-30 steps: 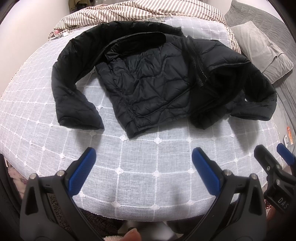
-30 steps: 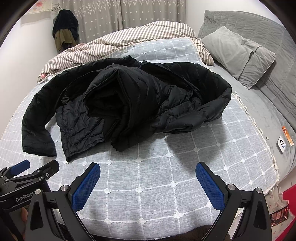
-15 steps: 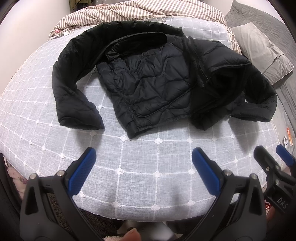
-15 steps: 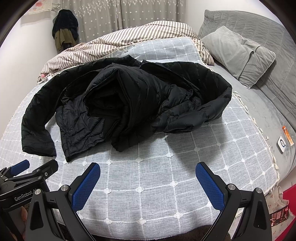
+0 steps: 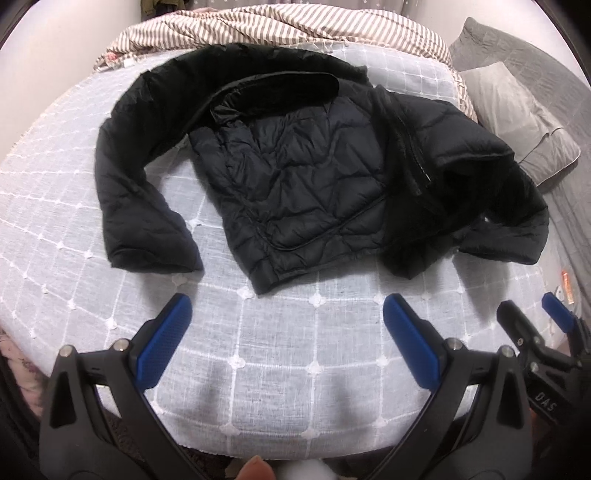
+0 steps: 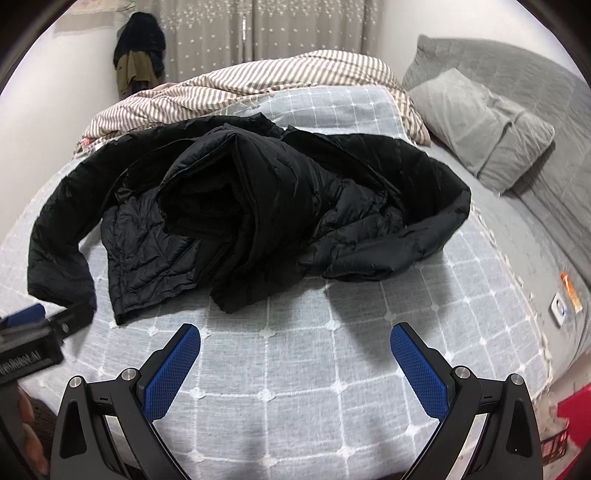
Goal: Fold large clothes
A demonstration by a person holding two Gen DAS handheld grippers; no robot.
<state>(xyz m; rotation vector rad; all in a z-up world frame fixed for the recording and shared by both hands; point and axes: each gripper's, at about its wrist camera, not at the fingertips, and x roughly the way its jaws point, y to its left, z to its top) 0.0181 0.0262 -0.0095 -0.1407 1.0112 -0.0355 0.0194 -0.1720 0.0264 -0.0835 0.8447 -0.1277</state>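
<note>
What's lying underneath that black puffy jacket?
The black quilted jacket lies on a grey bedspread with a white grid pattern. Whatever lies directly beneath the jacket is covered.

A bed under a white-checked grey cover, grey pillow at its head, star-dotted curtains behind.

Black gripper, blue ribbed pads

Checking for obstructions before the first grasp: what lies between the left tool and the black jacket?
Nothing but bare white-grid bedspread separates the open left tool from the black jacket; the left wrist view shows it.
</note>
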